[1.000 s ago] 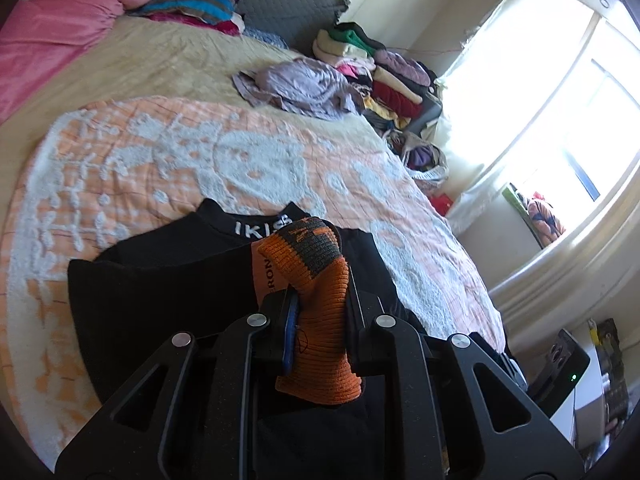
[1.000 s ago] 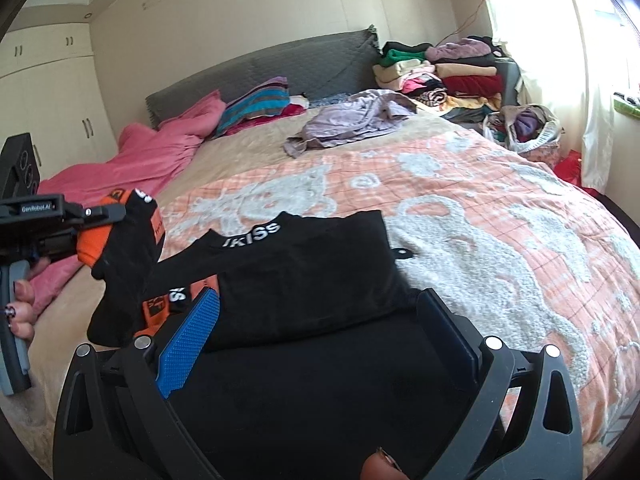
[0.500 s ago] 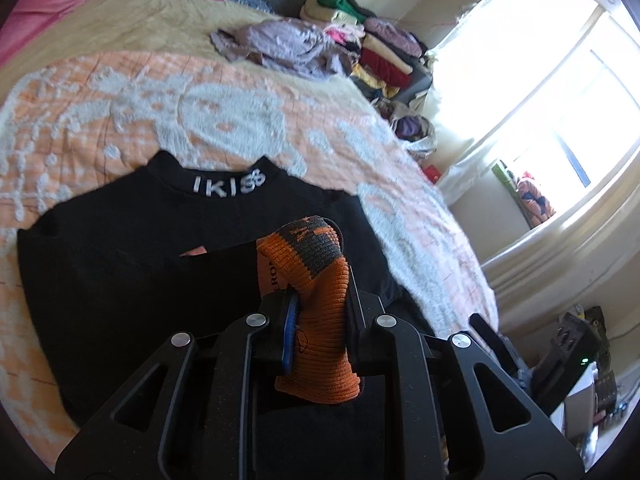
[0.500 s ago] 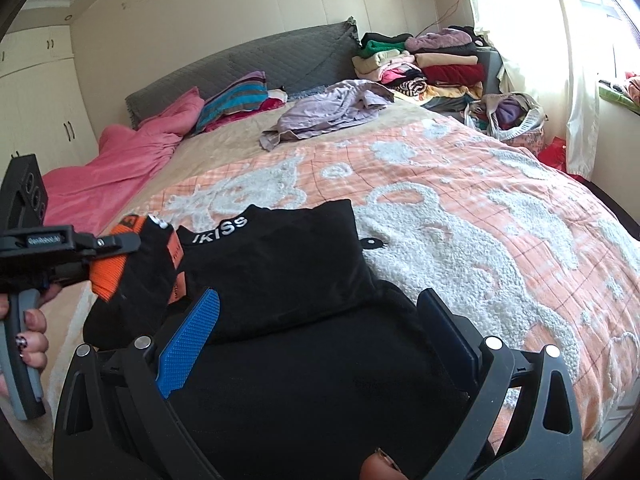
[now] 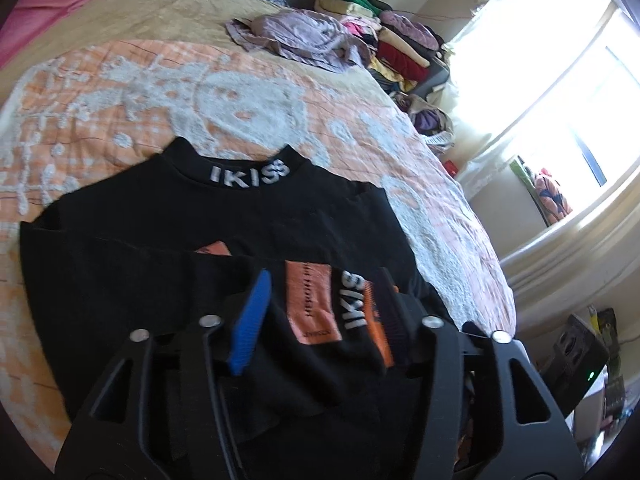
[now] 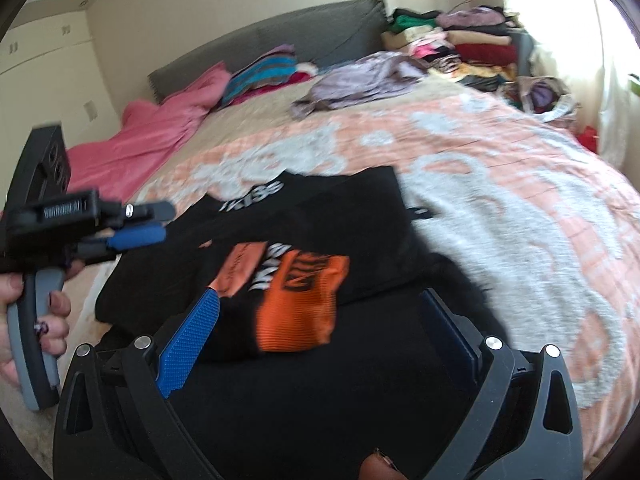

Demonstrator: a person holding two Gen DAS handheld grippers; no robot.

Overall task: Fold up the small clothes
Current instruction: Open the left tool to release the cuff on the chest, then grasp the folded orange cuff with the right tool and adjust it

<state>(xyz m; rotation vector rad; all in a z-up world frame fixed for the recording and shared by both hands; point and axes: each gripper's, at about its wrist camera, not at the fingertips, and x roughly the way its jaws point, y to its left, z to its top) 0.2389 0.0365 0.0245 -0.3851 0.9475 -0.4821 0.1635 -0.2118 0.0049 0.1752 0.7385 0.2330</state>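
The black top (image 5: 256, 216) with white "IKISS" lettering at its collar lies flat on the bed (image 5: 168, 92), over the orange and white patterned blanket (image 5: 100, 92). Its sleeve, ending in an orange cuff (image 6: 298, 312), is laid across the body of the garment.

In the left wrist view, the left hand-held gripper (image 5: 320, 304) sits low over the folded sleeve with its fingers spread wide; the sleeve's pale orange label and white lettering lie in the gap between them, and the fabric does not appear to be pinched. From the right wrist view the same tool shows at the left edge (image 6: 132, 224), held in a hand (image 6: 24, 320) with dark painted nails, its blue pad out over the top's left edge; that part is blurred, so whether it touches the cloth cannot be told.

The right hand-held gripper (image 6: 320, 324) is also wide, its fingers either side of the orange cuff and clear of it, with black fabric filling the space below.

The lower part of the top is hidden behind both tools' frames, so its hem is not visible. The right wrist view is smeared throughout, and the collar lettering there is only partly legible. A crumpled lilac garment (image 5: 304, 36) lies further up the bed, and stacked clothes (image 5: 392, 40) stand beyond it near the bright window (image 5: 560, 92), whose glare washes out detail.
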